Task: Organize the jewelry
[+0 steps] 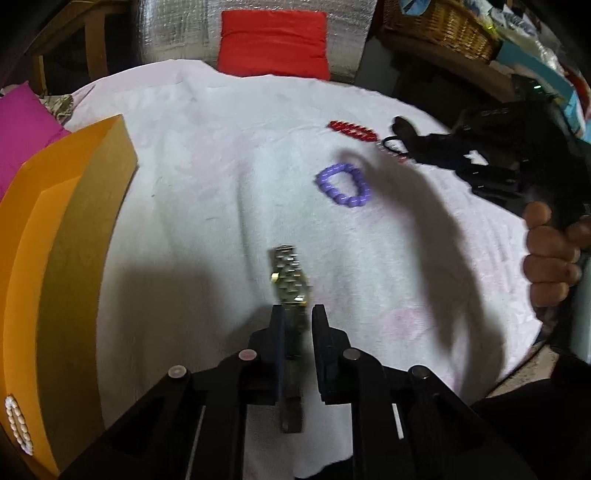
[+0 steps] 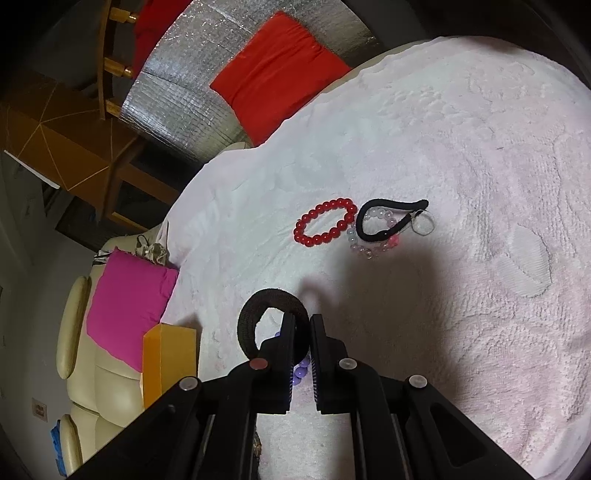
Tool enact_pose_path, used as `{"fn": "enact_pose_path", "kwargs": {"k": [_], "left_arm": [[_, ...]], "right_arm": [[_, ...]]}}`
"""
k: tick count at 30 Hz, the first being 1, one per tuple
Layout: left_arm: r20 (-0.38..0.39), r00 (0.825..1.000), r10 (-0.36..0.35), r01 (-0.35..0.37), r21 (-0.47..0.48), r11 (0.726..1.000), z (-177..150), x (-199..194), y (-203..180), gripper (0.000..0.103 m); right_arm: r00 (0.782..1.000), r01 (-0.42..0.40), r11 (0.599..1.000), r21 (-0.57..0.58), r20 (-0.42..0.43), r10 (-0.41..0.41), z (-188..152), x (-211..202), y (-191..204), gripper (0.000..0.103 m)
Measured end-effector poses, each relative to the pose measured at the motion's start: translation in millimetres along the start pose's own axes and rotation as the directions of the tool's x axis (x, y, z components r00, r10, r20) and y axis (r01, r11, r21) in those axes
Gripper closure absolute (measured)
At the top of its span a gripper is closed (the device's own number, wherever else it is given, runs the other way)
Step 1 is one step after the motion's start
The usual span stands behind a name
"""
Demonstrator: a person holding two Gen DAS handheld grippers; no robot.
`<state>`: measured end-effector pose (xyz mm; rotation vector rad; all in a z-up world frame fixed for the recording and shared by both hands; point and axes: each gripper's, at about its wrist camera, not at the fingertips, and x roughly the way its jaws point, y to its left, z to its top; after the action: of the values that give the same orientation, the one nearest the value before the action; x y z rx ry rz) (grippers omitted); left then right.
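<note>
My left gripper (image 1: 298, 310) is shut on a silver and gold metal watch (image 1: 289, 275), held above the white towel (image 1: 207, 177). An orange box (image 1: 74, 236) stands to its left, with a white bead bracelet (image 1: 16, 424) inside. A purple bead bracelet (image 1: 343, 184) and a red bead bracelet (image 1: 352, 130) lie further ahead. My right gripper (image 2: 303, 319) is shut on a black hair tie (image 2: 255, 314), above the purple bracelet (image 2: 301, 365). In the right wrist view the red bracelet (image 2: 325, 221), a pale pink bead bracelet (image 2: 373, 251) and a black band (image 2: 391, 218) lie ahead.
A red cushion (image 1: 273, 40) sits behind the towel and a magenta cushion (image 1: 22, 129) at the left. A wicker basket (image 1: 439, 26) is at the back right. The hand holding the right gripper (image 1: 550, 254) shows at the right edge.
</note>
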<state>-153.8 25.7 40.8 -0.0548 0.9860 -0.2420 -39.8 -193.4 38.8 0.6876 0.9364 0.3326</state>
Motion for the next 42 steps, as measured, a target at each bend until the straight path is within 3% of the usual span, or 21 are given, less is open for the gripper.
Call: {"fn": "enact_pose_path", "kwargs": {"k": [9,16,26,27,31,33,37,38,39,42], "left_arm": [[-0.006,1.0,-0.009,0.009,0.042,0.999,-5.9,2.2,-7.3,0.088],[-0.014,1.0,0.002,-0.002,-0.004,1.0,-2.7,3.9,3.7,0.088],[-0.023,0.998,-0.057,0.058,0.052,0.997,15.1,17.1,-6.6,0.088],[-0.022,0.998,-0.064,0.065,0.056,0.996,18.9,20.3,-7.8,0.086],[-0.057,0.992,-0.113,0.113,0.01,0.994,31.4,36.4,-7.8,0.051],[-0.051,0.993,-0.106,0.108,0.029,0.994,33.4,37.5,-13.7,0.046],[-0.037,0.998,-0.047,0.05,0.078,0.996,33.0,43.0,-24.7,0.05],[-0.026,0.999,-0.039,0.041,0.071,0.997,33.8,43.0,-23.8,0.056],[-0.019,0.999,-0.031,0.032,0.059,0.998,35.0,43.1,-20.7,0.073],[-0.013,0.997,-0.081,0.081,-0.005,0.997,37.7,43.6,-9.3,0.077]], "right_arm": [[1.0,0.0,1.0,-0.002,0.0,0.0,0.0,-0.2,-0.1,0.094],[1.0,0.005,1.0,0.005,-0.002,-0.005,0.4,0.4,-1.9,0.094],[1.0,0.009,1.0,0.01,-0.011,-0.009,0.0,3.2,-0.4,0.094],[1.0,0.012,1.0,0.01,-0.009,-0.012,0.1,3.3,-0.2,0.094],[1.0,0.013,1.0,0.013,-0.012,-0.013,0.3,4.0,-1.0,0.094],[1.0,0.014,1.0,0.012,-0.01,-0.014,1.4,2.9,-2.0,0.094],[1.0,0.018,1.0,0.012,-0.009,-0.018,1.8,2.3,-2.8,0.094],[1.0,0.016,1.0,0.013,-0.009,-0.016,1.4,2.1,-2.0,0.094],[1.0,0.016,1.0,0.011,-0.008,-0.016,1.2,2.0,-1.5,0.094],[1.0,0.017,1.0,0.008,-0.009,-0.017,0.5,2.7,0.1,0.094]]}}
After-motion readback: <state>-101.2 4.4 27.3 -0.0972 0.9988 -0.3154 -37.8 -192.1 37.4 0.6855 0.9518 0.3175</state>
